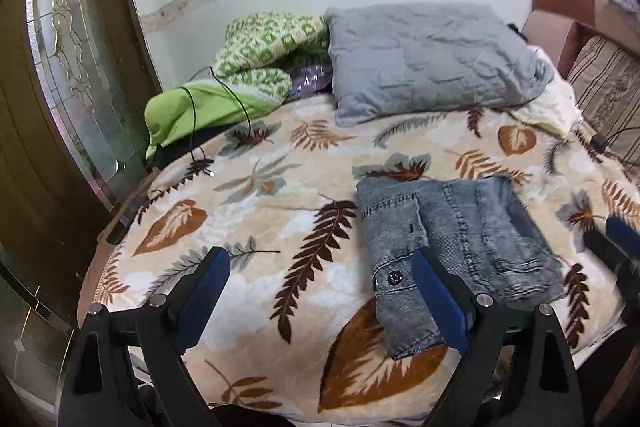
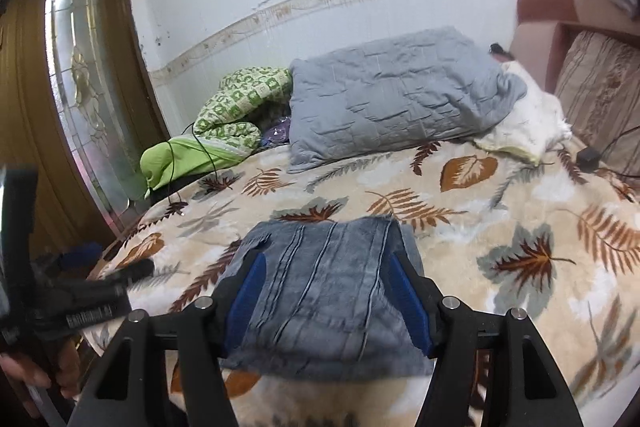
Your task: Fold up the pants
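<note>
The grey-blue jeans [image 1: 460,227] lie folded into a compact rectangle on the leaf-patterned blanket [image 1: 280,195], waistband button toward me. My left gripper [image 1: 320,259] hovers open and wide over the blanket. Nothing is between its blue pads, and its right finger [image 1: 436,291] crosses in front of the waistband corner. In the right wrist view the folded jeans [image 2: 328,291] lie flat on the bed behind my right gripper [image 2: 326,261]. It stands open, and the pads do not press the cloth. The right gripper [image 1: 612,231] shows blurred at the jeans' right side. The left gripper [image 2: 112,263], held by a hand, is blurred at far left.
A grey quilted pillow [image 1: 432,63] and a green-patterned blanket [image 1: 264,51] lie at the bed's far side. A lime cloth with a black cable [image 1: 200,107] sits far left. A wooden door with glass [image 1: 80,67] stands left; a striped cushion [image 1: 608,87] is right.
</note>
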